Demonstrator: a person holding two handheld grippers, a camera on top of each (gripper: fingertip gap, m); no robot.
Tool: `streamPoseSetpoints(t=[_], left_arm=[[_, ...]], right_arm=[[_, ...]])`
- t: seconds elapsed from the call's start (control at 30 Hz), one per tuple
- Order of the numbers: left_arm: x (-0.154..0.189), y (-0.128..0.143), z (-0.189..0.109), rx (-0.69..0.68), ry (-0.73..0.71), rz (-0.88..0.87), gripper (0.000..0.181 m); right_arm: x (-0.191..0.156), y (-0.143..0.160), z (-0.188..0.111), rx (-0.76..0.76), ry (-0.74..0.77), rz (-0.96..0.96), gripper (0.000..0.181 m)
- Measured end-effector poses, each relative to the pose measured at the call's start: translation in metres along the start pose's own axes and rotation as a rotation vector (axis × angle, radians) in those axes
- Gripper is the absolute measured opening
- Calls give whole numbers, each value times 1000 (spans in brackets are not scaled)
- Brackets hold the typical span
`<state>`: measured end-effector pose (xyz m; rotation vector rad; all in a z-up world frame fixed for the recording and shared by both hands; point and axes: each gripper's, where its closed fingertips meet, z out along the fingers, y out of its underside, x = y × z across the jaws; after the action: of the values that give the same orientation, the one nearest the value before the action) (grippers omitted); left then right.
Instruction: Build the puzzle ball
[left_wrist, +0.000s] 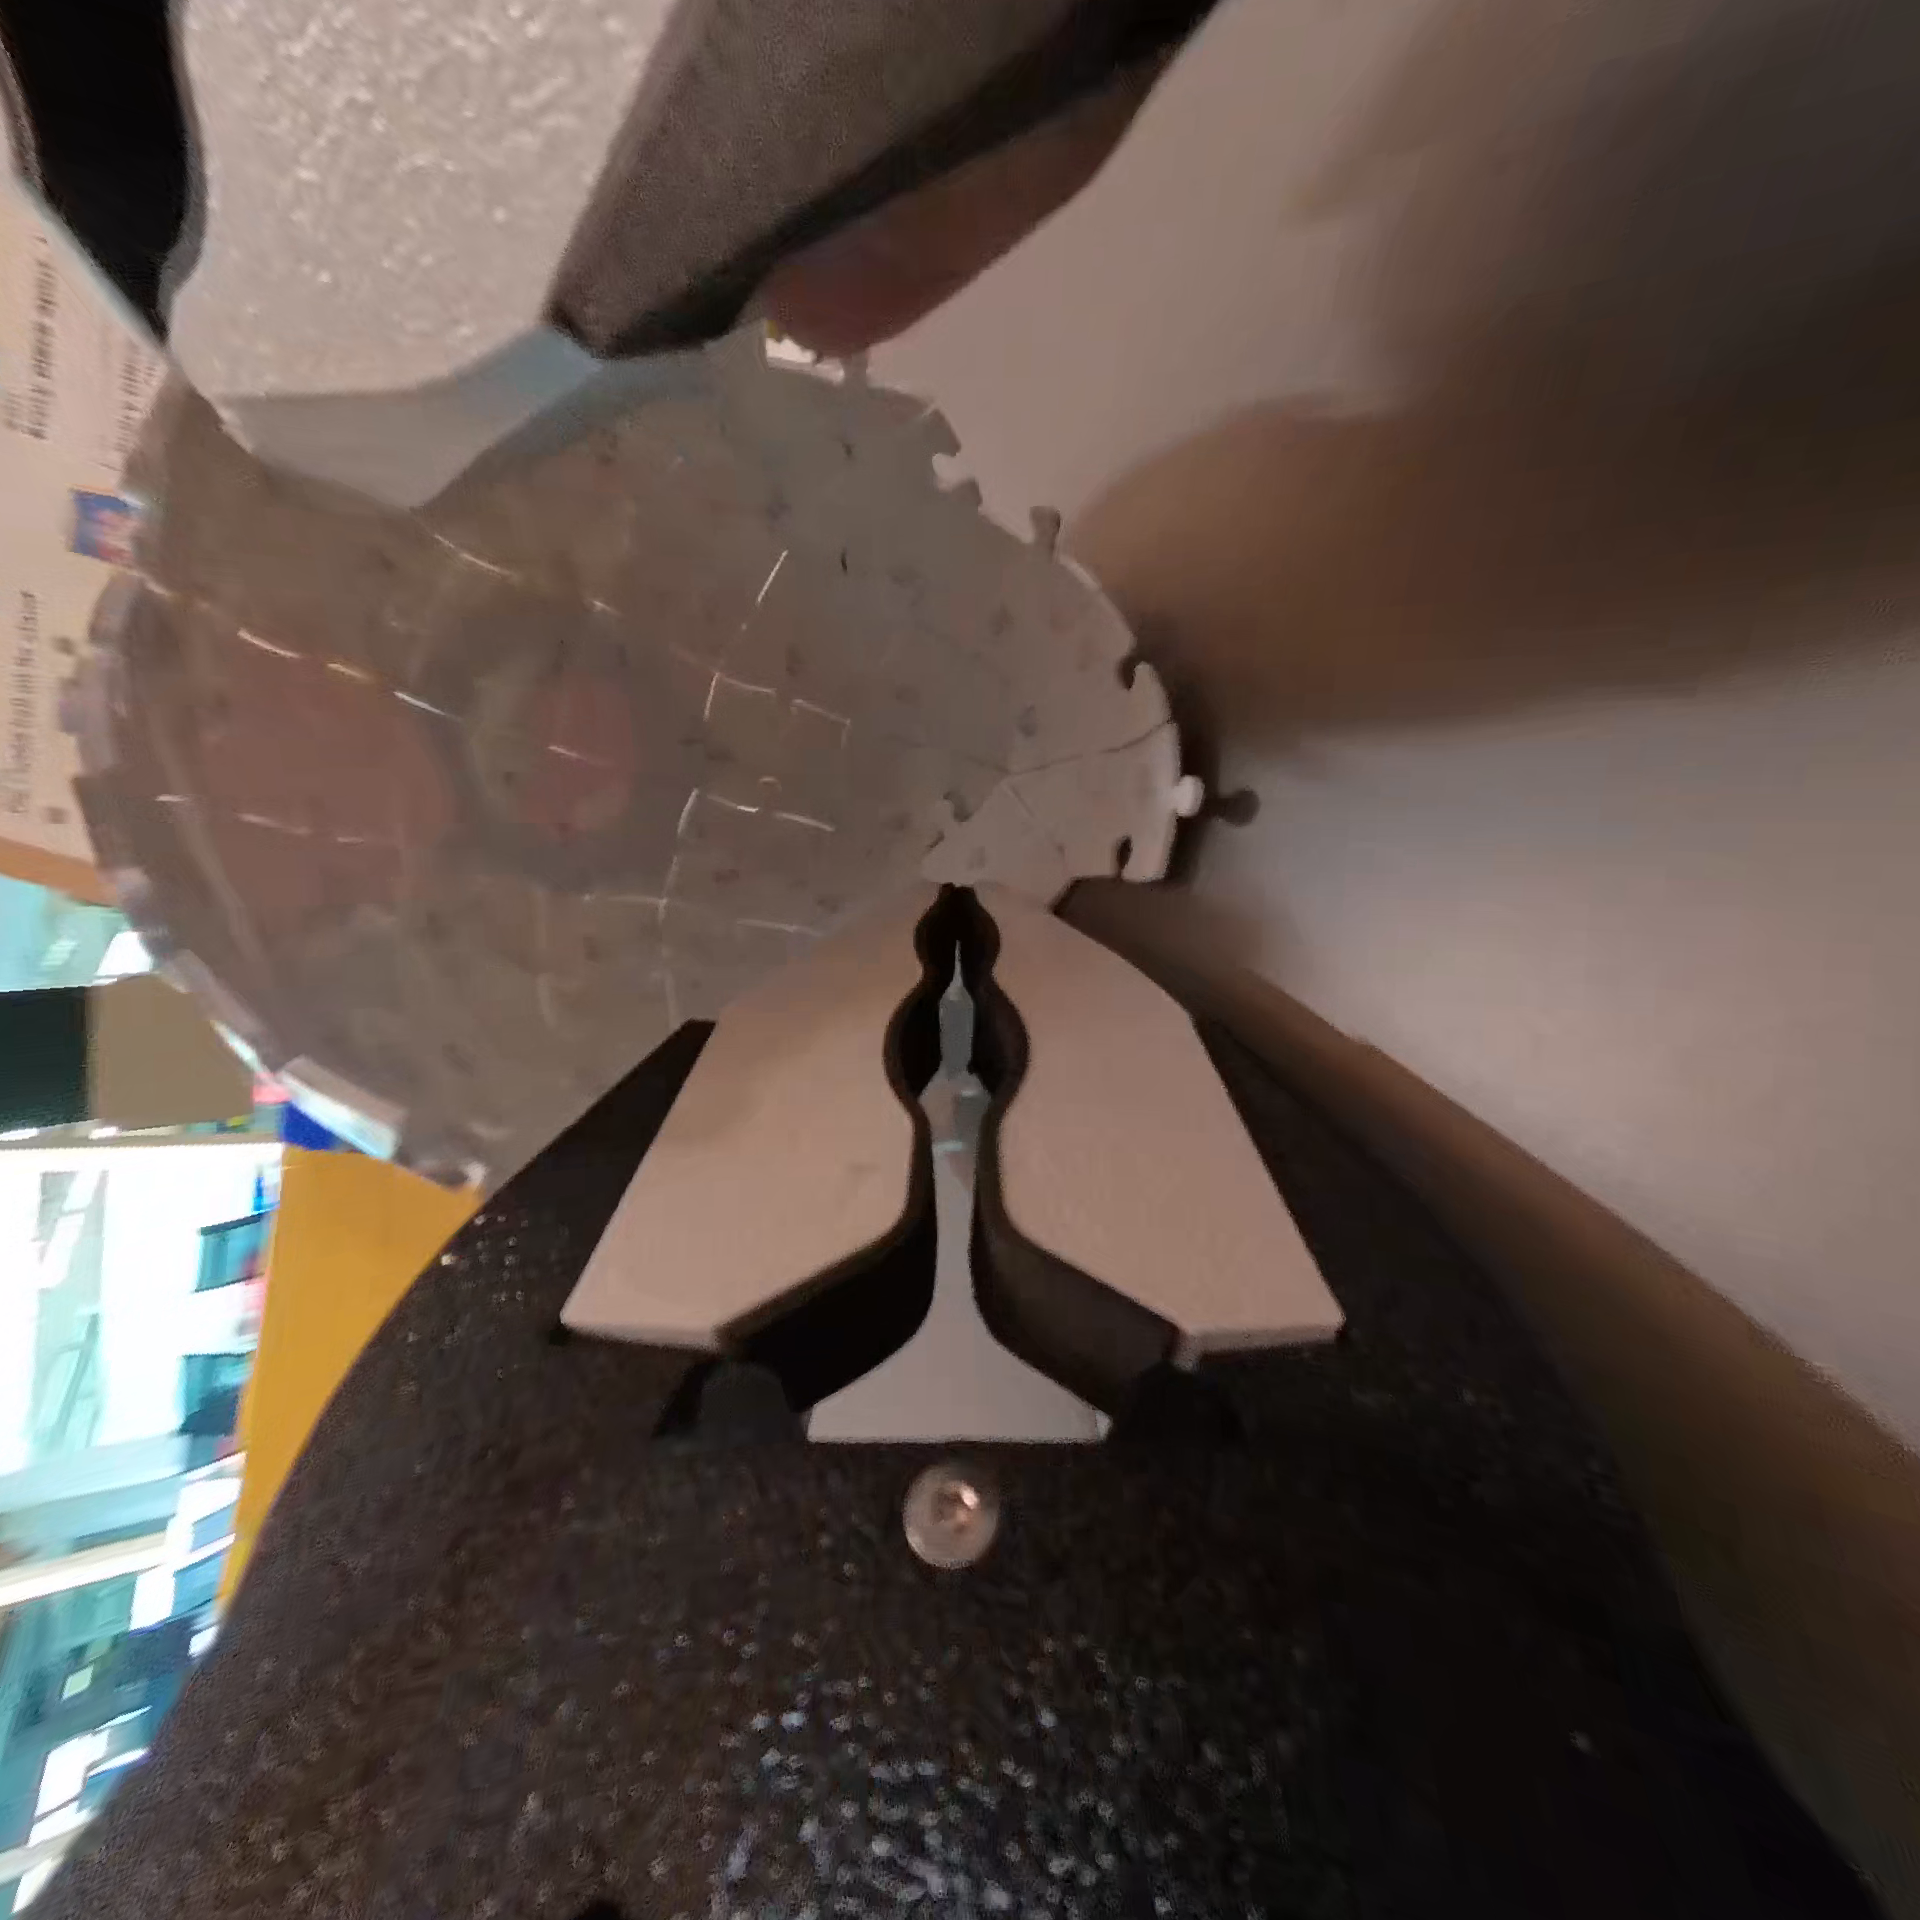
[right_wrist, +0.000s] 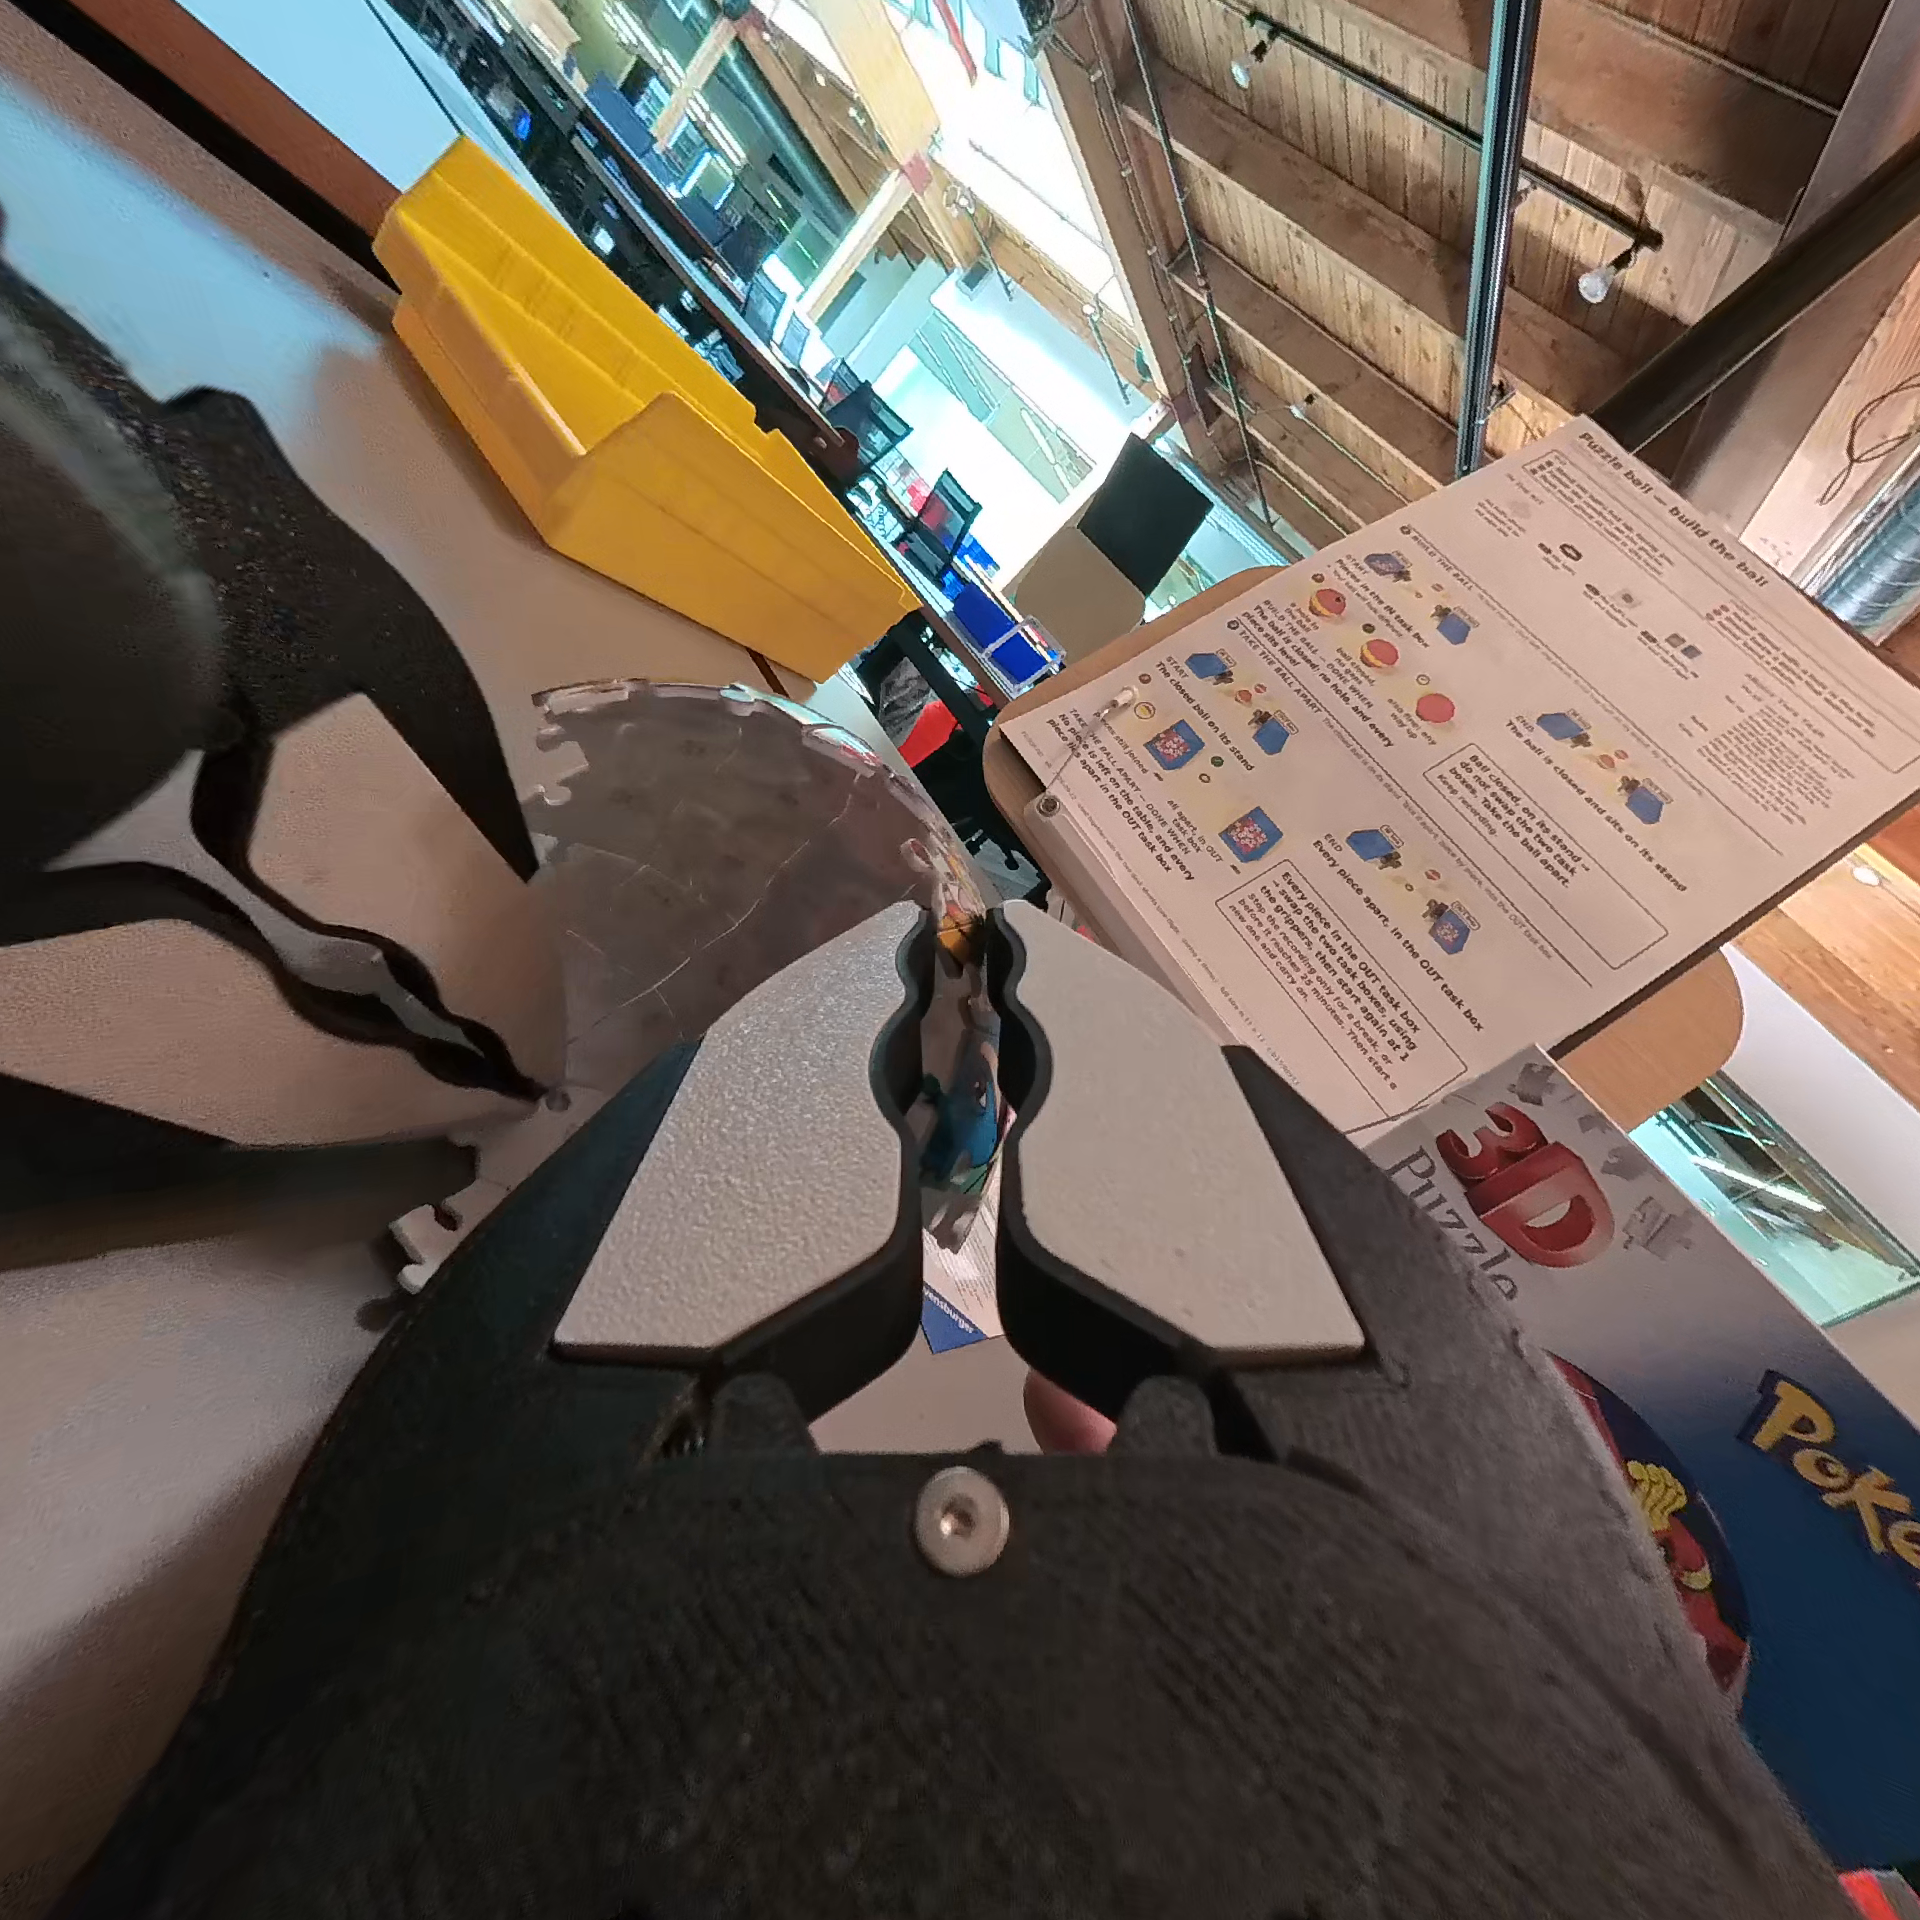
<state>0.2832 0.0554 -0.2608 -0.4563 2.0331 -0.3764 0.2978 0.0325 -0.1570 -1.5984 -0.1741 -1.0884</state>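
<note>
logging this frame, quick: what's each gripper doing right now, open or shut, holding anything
Left gripper: shut on the rim of the partly built puzzle ball.
Right gripper: shut on the same puzzle ball, at another part of its rim.

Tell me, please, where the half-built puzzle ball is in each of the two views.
Left wrist view: puzzle ball fills the centre-left, its inside facing the camera.
Right wrist view: centre, just beyond the right gripper.
Shared landmark: the left gripper pinching the shell's toothed edge.

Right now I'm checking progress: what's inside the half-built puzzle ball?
The puzzle ball is an open shell showing its grey inner face of interlocked pieces, with nothing loose inside. The right gripper covers its upper part.
</note>
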Motion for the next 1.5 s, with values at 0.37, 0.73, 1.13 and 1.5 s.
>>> streamPoseSetpoints(t=[0.37, 0.73, 1.13, 1.5], left_arm=[[-12, 5, 16, -68, -143, 72, 0], [-7, -2, 23, -89, -110, 215, 0], [-6, -6, 28, -77, -23, 400, 0], [-5, -5, 30, -131, 20, 457, 0]], right_arm=[[-4, -3, 1, -1, -30, -14, 10], [-4, -2, 0, -1, -49, 2, 11], [-4, 1, 6, 14, -119, 60, 13], [-1, 3, 7, 5, -104, 75, 12]])
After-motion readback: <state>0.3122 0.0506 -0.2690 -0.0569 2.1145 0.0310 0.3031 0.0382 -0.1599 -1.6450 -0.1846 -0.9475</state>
